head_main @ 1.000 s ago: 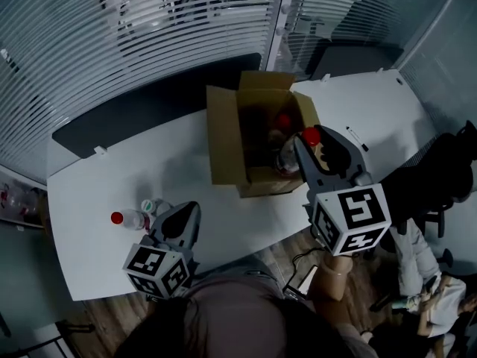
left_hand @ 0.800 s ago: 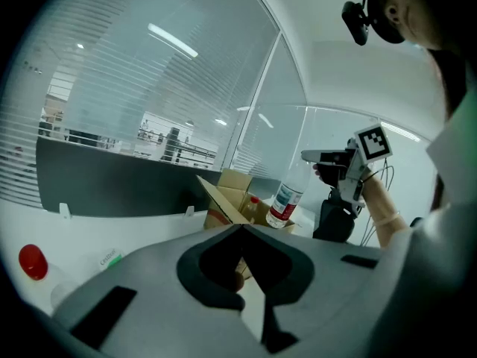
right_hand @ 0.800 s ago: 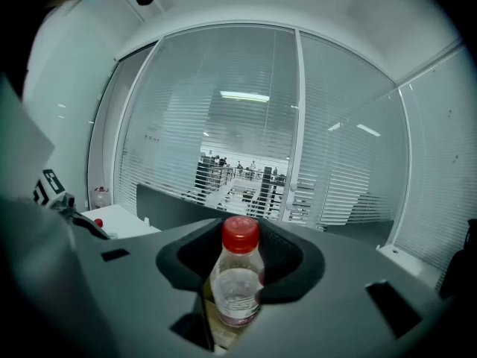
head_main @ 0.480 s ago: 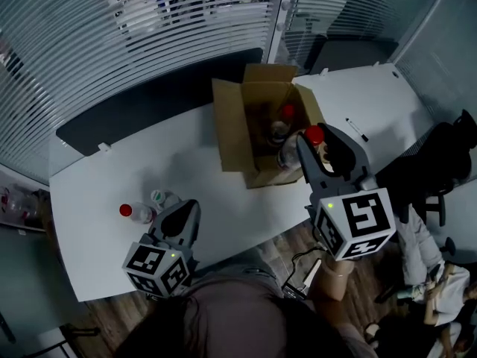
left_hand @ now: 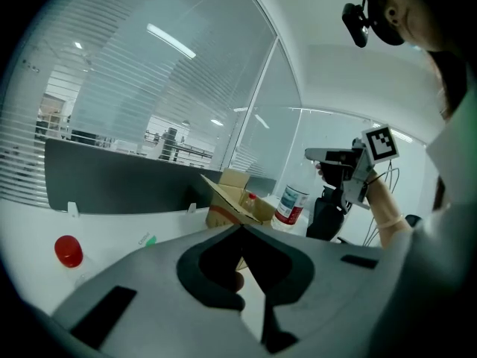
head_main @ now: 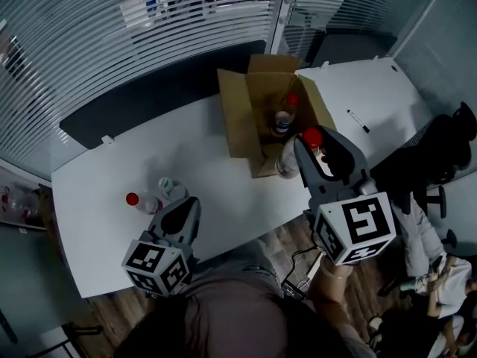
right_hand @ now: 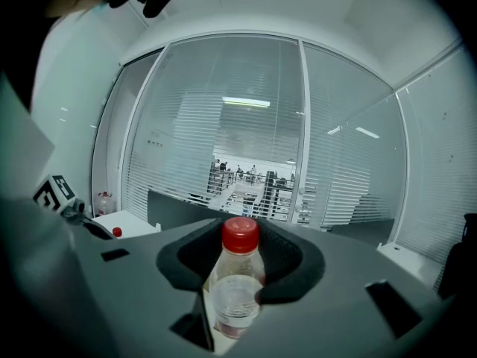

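At box's near edge: right claw pinching red-capped bottle, upright.
Right claw is raised and points away from the person, just beside the cardboard box. Left claw pressed together, empty, low over tabletop, pointing toward two bottles near it.

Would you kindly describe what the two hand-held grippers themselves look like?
The left gripper and right gripper both have matte grey bodies that taper to two jaws lined with black, scooped pads. Each carries a white cube printed with black square markers: the left cube and the right cube. The person wears a dull grey-brown top.
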Motion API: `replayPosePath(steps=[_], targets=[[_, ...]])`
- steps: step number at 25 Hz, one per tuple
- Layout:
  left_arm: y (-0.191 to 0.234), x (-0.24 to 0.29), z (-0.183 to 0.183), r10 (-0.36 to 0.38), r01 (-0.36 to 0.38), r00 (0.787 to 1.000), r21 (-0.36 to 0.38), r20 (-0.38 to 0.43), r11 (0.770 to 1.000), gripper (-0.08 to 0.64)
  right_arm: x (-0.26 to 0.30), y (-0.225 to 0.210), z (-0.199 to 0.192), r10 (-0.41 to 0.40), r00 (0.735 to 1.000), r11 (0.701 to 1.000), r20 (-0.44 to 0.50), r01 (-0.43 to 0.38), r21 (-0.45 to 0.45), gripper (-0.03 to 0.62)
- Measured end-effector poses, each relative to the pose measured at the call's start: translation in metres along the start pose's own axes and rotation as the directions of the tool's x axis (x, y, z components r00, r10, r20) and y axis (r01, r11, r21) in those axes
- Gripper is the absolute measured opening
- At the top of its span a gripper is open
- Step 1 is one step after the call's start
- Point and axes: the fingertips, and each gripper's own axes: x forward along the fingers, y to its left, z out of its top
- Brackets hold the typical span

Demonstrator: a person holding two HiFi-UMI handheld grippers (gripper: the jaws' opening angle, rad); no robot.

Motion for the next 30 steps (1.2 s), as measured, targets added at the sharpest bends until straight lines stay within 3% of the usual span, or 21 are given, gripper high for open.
replayPosePath(steps=[9, 18, 30], targets=[[0.014, -0.023, -0.01, 0.009, -0.009, 1.0, -0.005, -0.004, 1.0, 0.008, 0.0, 0.041, -0.014, 0.039, 0.999, 0.999, -0.027, -0.038, 0.025, 0.166], [0.029, -0.048, -0.017, 0.057, -0.056, 0.998, -0.014, 0.012, 0.998, 0.008, 0.003, 0.086, -0.021, 0.132, 0.991, 0.991, -0.018, -0.132, 0.022, 0.165], [0.056, -0.09, -0.022, 0.166, -0.162, 0.985, -0.056, 0.057, 0.985, 0.008, 0.018, 0.167, -0.027, 0.317, 0.948, 0.948, -0.031, -0.317, 0.007, 0.165]])
